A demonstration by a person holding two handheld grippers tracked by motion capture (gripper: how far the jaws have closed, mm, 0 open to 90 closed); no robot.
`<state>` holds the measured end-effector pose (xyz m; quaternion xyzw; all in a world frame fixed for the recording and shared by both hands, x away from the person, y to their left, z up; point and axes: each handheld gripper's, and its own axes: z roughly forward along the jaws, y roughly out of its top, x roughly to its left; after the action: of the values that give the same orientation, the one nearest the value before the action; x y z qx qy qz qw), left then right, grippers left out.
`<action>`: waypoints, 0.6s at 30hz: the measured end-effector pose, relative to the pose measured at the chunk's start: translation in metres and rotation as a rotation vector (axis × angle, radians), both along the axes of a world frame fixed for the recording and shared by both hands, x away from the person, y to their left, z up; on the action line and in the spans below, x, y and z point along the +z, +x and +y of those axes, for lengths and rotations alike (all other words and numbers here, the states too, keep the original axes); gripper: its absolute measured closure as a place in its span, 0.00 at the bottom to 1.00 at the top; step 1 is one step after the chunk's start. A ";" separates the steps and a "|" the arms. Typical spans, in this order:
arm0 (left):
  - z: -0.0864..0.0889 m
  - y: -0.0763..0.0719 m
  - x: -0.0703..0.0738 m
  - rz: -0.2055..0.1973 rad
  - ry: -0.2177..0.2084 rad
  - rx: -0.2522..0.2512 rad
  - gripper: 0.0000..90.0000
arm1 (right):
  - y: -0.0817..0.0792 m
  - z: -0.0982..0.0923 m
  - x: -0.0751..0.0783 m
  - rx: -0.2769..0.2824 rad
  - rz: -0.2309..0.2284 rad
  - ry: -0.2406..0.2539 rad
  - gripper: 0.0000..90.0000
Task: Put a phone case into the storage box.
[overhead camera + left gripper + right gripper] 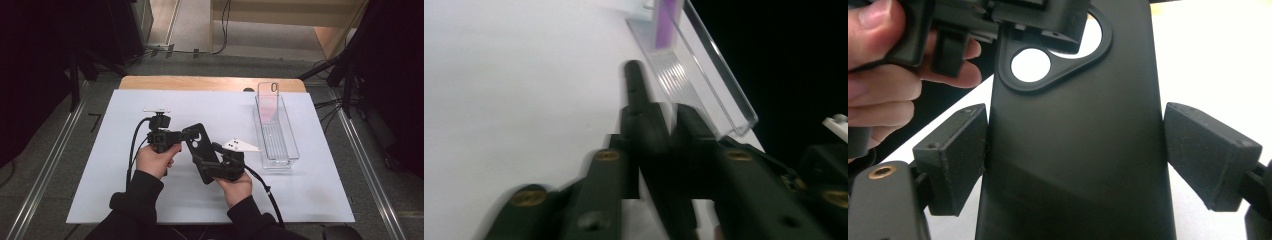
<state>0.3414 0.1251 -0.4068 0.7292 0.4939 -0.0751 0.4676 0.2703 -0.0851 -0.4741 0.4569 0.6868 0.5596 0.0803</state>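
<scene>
A black phone case (200, 150) with a rounded camera cut-out is held up over the white mat. My right gripper (210, 167) spans its width lower down. In the right gripper view the two pads sit against the long sides of the case (1073, 125), so my right gripper (1075, 150) is shut on it. My left gripper (189, 134) comes in from the left at the case's top end. In the left gripper view its jaws (659, 130) stand close together, pinching the thin edge of the case (636, 85). The left gripper (1048, 25) covers part of the cut-out.
A clear plastic bin (277, 135) lies on the right side of the mat (300, 195), with a see-through pinkish phone case (269, 102) standing at its far end. The bin (704, 85) is just beyond the grippers. Dark floor and rails surround the table.
</scene>
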 end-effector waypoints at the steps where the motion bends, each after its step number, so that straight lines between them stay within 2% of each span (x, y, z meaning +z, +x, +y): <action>1: 0.000 0.000 0.000 -0.002 -0.005 0.000 0.87 | 0.000 0.000 -0.001 0.002 -0.002 0.001 0.13; 5: 0.001 -0.001 0.002 0.002 -0.026 0.001 0.89 | 0.001 0.001 -0.001 0.010 -0.015 0.002 0.13; 9: 0.001 -0.001 0.004 0.003 -0.039 -0.007 0.90 | 0.002 0.002 0.000 0.016 -0.032 -0.019 0.12; 14: 0.000 -0.004 0.008 0.004 -0.076 -0.018 0.92 | 0.005 0.002 0.002 0.036 -0.043 -0.038 0.11; 17: 0.000 -0.007 0.014 -0.019 -0.068 -0.015 0.92 | 0.008 -0.002 0.005 0.059 -0.035 -0.020 0.00; 18: 0.001 -0.007 0.015 -0.031 -0.070 -0.013 0.92 | 0.009 -0.004 0.006 0.073 -0.031 -0.004 0.00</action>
<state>0.3344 0.1263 -0.3918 0.7167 0.4791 -0.0840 0.4998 0.2795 -0.0893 -0.4679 0.4227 0.7028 0.5676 0.0717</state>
